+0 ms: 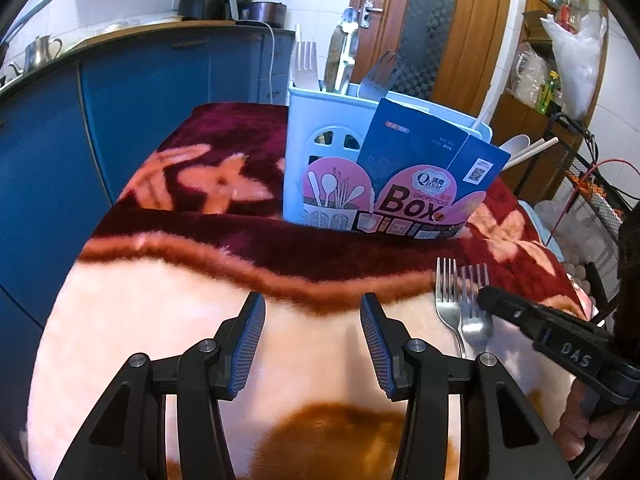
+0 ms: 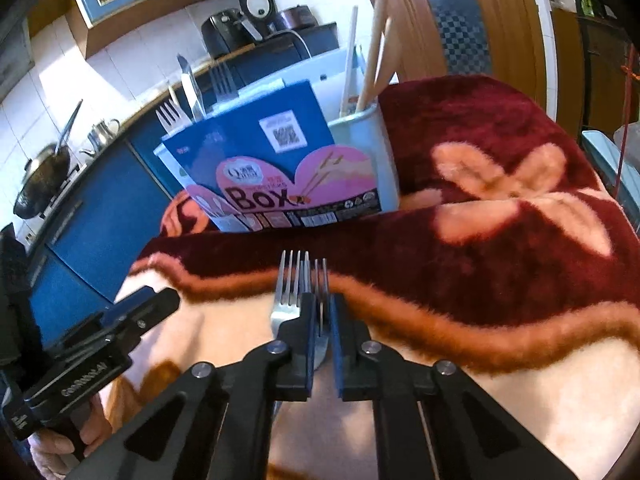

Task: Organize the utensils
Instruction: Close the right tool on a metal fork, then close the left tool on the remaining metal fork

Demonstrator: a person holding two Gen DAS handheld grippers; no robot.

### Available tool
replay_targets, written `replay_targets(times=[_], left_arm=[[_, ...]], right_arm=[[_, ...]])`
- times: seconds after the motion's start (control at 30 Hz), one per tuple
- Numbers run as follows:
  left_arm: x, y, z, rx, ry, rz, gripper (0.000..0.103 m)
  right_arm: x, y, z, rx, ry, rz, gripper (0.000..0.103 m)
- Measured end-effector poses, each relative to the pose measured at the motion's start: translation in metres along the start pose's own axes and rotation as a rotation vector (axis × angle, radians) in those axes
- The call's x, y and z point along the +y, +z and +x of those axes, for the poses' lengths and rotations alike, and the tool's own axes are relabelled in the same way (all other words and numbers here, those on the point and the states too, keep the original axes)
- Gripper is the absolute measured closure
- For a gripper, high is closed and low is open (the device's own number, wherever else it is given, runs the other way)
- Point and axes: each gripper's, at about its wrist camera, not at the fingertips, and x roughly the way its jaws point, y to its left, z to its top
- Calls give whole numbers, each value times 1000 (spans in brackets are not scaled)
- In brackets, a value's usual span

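Observation:
Two steel forks lie side by side on the plush blanket, tines toward the holder: one fork (image 1: 447, 300) on the left, the other fork (image 1: 475, 312) on the right. My right gripper (image 2: 323, 312) is shut on the right fork (image 2: 320, 280), the left fork (image 2: 289, 292) just beside its left finger. The right gripper also shows in the left wrist view (image 1: 492, 298). My left gripper (image 1: 312, 312) is open and empty over the pale blanket, left of the forks. A light blue utensil holder (image 1: 304, 152) with a "Box" label stands behind, holding forks, knives and chopsticks.
The maroon and pink flowered blanket (image 1: 208, 208) covers the table. Blue kitchen cabinets (image 1: 120, 92) stand left, with a kettle and air fryer on the counter. A wooden door (image 1: 472, 32) and a shelf with bags are at the right.

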Motion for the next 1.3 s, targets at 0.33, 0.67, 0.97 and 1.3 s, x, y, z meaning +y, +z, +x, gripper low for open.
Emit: replay_targets(times=[0.33, 0.67, 0.97, 1.3], left_arm=[[-25, 10, 8, 49, -104, 54, 52], [-64, 24, 35, 124, -162, 194, 52], [-77, 28, 62, 177, -276, 243, 53], [-86, 26, 71, 182, -334, 245, 82]], right_arm=[[-11, 5, -35, -118, -25, -3, 100], [-32, 7, -61, -186, -75, 9, 100], [-36, 5, -67, -205, -59, 1, 100], [-38, 5, -67, -208, -52, 10, 100]])
